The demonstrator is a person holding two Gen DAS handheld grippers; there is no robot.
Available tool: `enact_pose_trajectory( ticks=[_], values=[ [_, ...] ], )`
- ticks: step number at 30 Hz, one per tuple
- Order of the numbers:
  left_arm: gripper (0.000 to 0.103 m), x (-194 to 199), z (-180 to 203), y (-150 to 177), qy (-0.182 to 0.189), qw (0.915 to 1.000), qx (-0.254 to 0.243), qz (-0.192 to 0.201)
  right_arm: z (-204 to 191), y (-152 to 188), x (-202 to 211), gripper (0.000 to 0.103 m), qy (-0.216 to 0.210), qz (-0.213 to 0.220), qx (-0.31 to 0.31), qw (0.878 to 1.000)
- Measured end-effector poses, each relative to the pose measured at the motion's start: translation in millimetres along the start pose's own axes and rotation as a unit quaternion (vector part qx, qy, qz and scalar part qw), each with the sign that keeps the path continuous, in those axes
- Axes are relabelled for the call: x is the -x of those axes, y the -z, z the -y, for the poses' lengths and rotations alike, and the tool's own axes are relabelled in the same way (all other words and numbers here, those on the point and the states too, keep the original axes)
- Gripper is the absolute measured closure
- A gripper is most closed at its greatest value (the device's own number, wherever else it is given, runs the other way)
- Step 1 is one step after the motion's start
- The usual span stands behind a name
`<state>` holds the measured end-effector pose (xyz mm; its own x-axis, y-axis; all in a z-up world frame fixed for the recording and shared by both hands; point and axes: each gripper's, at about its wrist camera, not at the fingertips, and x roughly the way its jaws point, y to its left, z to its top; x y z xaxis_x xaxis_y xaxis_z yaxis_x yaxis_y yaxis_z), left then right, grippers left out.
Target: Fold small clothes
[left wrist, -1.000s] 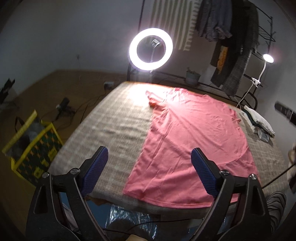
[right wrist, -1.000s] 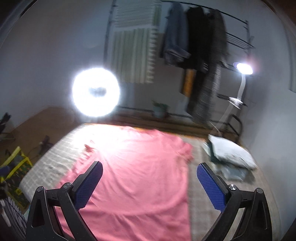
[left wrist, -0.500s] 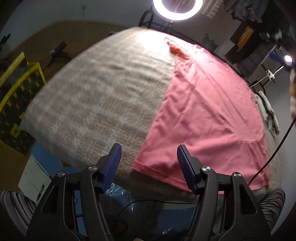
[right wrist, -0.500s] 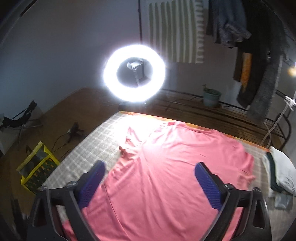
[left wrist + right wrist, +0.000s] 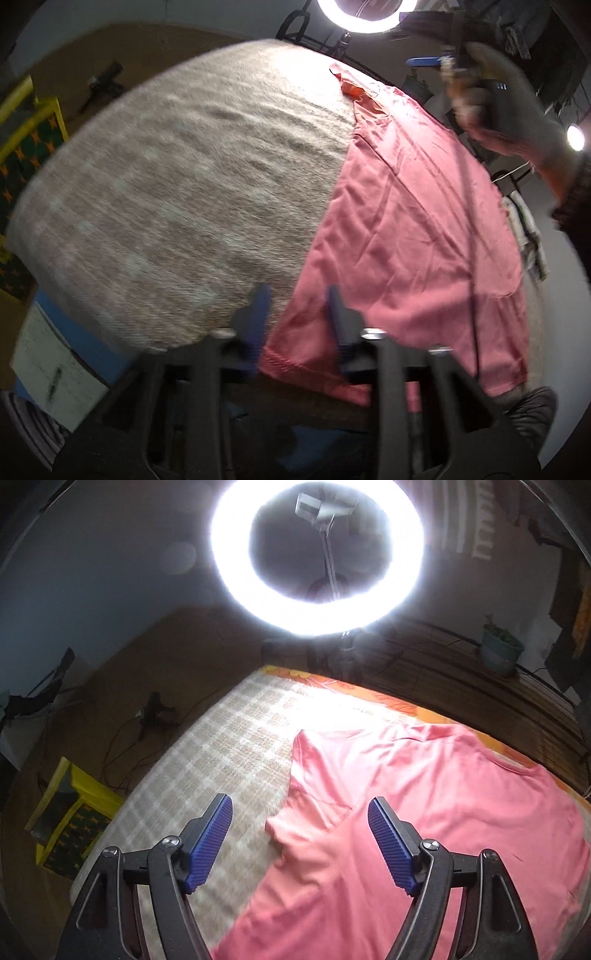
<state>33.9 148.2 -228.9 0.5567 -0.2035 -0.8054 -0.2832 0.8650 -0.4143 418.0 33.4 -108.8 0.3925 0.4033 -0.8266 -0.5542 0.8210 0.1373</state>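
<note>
A pink T-shirt (image 5: 406,229) lies spread flat on a beige checked bed cover (image 5: 184,184). My left gripper (image 5: 297,325) hovers at the shirt's near left hem corner, its blue fingers partly closed with a gap, straddling the corner and holding nothing. In the right wrist view the shirt (image 5: 443,812) shows with its left sleeve (image 5: 314,794) bunched and folded. My right gripper (image 5: 301,845) is open just above that sleeve. The gloved hand (image 5: 509,110) with the right gripper shows at the upper right of the left wrist view.
A bright ring light (image 5: 317,554) stands beyond the bed's far edge. A yellow bag (image 5: 70,812) sits on the floor to the left. Folded clothes (image 5: 528,236) lie at the bed's right edge. A potted plant (image 5: 502,650) stands on the far slatted floor.
My left gripper has dropped to the shirt's near hem corner and its fingers have narrowed. My right gripper has moved forward and left, over the left sleeve.
</note>
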Motion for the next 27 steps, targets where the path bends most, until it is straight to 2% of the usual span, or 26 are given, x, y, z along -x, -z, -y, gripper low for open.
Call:
enact_pose_trajectory(
  ticks=[2,5,11,16,21,22,24,25,26,27],
  values=[
    [0.096,-3,-1,-2,0.019,0.9997,0.011,-0.006,-3,-10,-37,0.033,0.005,-0.026,-0.010,1.000],
    [0.100,-7,3,-2,0.029,0.9995,0.010,-0.011,-6,-19,-70,0.037,0.011,-0.046,-0.020,0.999],
    [0.103,-5,5,-1,0.051,0.9983,0.024,-0.013,-16,-39,-120,0.037,0.073,-0.072,0.022,0.994],
    [0.103,-7,13,-2,0.058,0.9981,0.016,-0.015,-7,-48,-146,0.046,0.095,-0.099,0.026,0.990],
    [0.103,-7,12,-2,0.054,0.9983,0.017,-0.012,-10,-51,-149,0.052,0.094,-0.096,0.050,0.990],
    [0.103,-7,14,-3,0.055,0.9982,0.018,-0.012,-12,-52,-148,0.055,0.090,-0.095,0.053,0.990],
    [0.103,-5,15,-3,0.056,0.9983,0.016,-0.008,-13,-51,-145,0.070,0.087,-0.090,0.060,0.990],
    [0.103,-4,18,-3,0.053,0.9985,0.009,-0.006,-16,-49,-143,0.073,0.089,-0.089,0.064,0.990],
    [0.103,-4,19,-3,0.051,0.9987,0.005,-0.006,-17,-48,-140,0.081,0.094,-0.087,0.071,0.989],
    [0.103,-4,21,-3,0.049,0.9988,0.001,-0.005,-17,-48,-138,0.093,0.098,-0.086,0.076,0.989]
  ],
)
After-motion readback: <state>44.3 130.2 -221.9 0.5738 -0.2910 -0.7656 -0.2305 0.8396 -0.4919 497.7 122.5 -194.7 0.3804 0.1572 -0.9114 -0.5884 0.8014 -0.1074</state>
